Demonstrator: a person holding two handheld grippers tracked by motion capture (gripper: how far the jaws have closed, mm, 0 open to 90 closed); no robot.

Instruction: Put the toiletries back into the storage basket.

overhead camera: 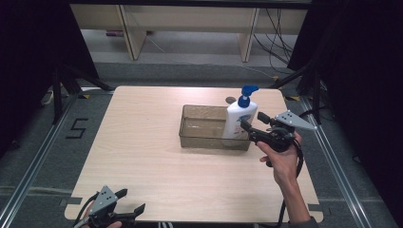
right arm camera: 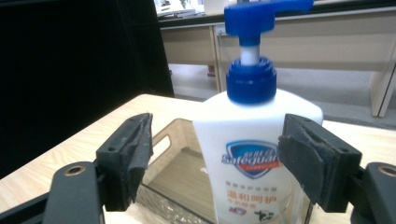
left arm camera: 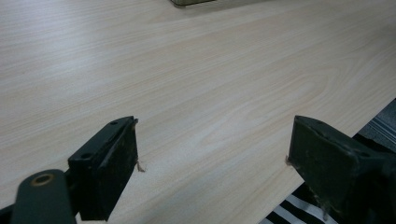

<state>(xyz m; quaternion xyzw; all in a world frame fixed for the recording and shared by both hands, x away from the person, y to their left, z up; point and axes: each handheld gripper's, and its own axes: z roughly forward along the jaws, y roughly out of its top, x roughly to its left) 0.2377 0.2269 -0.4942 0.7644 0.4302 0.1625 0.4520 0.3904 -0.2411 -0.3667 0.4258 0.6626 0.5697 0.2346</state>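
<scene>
A white soap bottle with a blue pump stands upright in the right end of a clear brownish tray. My right gripper is open at the bottle's right side, one jaw on each side of its body. The left jaw stands apart from the bottle; whether the right jaw touches it is unclear. My left gripper hovers open over the table's near left edge with nothing between its jaws.
The light wooden table is bare around the tray. A small dark round object lies just behind the tray. A "5" marking is on the floor at left. Wooden furniture legs and cables stand beyond the far edge.
</scene>
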